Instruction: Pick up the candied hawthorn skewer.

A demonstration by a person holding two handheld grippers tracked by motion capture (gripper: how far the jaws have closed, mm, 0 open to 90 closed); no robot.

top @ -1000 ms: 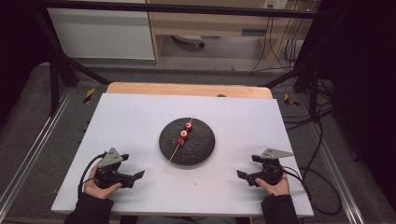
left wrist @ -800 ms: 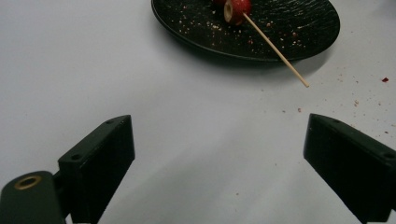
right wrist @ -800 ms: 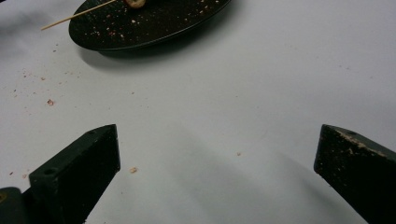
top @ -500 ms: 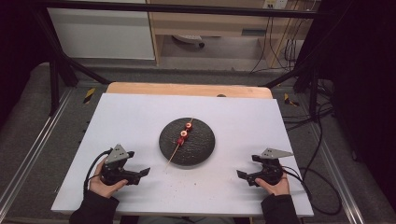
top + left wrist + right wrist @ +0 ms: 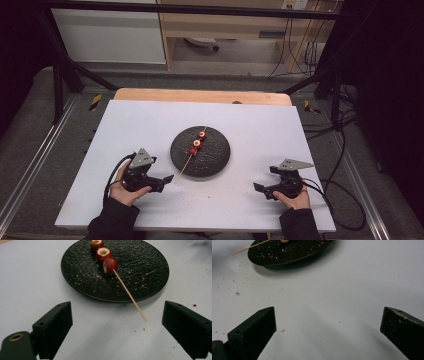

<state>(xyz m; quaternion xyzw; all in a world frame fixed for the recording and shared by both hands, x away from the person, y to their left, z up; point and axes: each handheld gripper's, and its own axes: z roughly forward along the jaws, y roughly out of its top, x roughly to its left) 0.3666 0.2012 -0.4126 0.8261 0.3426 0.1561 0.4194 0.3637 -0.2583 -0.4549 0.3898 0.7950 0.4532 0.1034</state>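
Spreading across the scene is the white tabletop (image 5: 150, 125), and near its middle sits the black plate (image 5: 200, 151). On the plate lies the skewer (image 5: 125, 288), threaded with three red fruit pieces (image 5: 103, 253) at its far end.

The left gripper (image 5: 159, 181) sits just short of the plate's near left rim, jaws spread wide with nothing between them. The right gripper (image 5: 265, 189) rests toward the tabletop's near right corner, well apart from the plate, its jaws likewise wide and empty.

The skewer's long axis runs diagonally: fruit end toward the far edge, bare tip overhanging the rim toward the left gripper.

The likely trouble is that thin overhanging stick. A jaw nudging it could swing it round or roll the fruit off the plate, and a pinch at the very tip may slip.
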